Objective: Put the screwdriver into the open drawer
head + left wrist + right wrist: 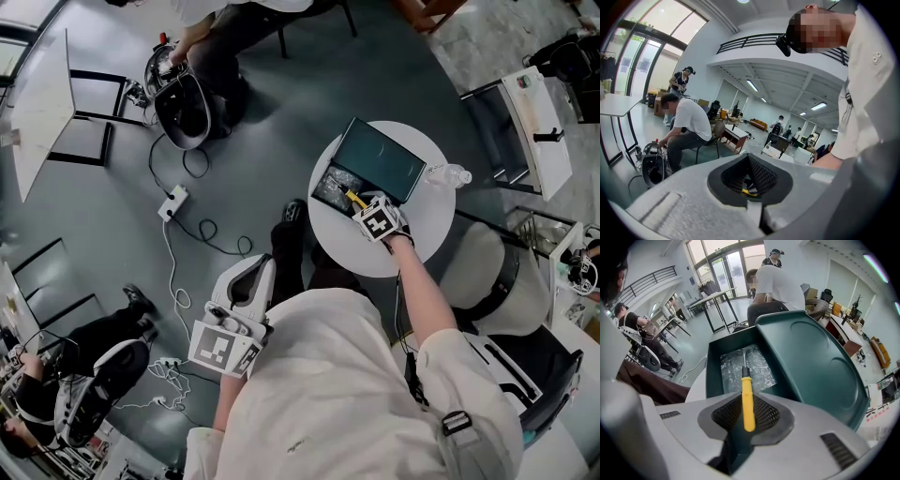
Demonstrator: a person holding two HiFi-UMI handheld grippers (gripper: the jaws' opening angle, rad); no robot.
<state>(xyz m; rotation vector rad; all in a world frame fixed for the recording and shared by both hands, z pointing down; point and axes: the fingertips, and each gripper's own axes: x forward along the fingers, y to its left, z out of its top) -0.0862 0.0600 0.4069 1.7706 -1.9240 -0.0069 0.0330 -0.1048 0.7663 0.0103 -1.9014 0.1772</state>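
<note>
my right gripper (746, 414) clamps yellow-handled screwdriver (747, 394), shaft over open drawer (713, 371); my left gripper (750, 174) pinched together, empty.

no legible text, no readable labels, brands or numbers

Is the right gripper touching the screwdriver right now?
Touching. The right gripper view shows the right gripper with its jaws closed on the screwdriver, clamping both sides of its yellow handle.
</note>
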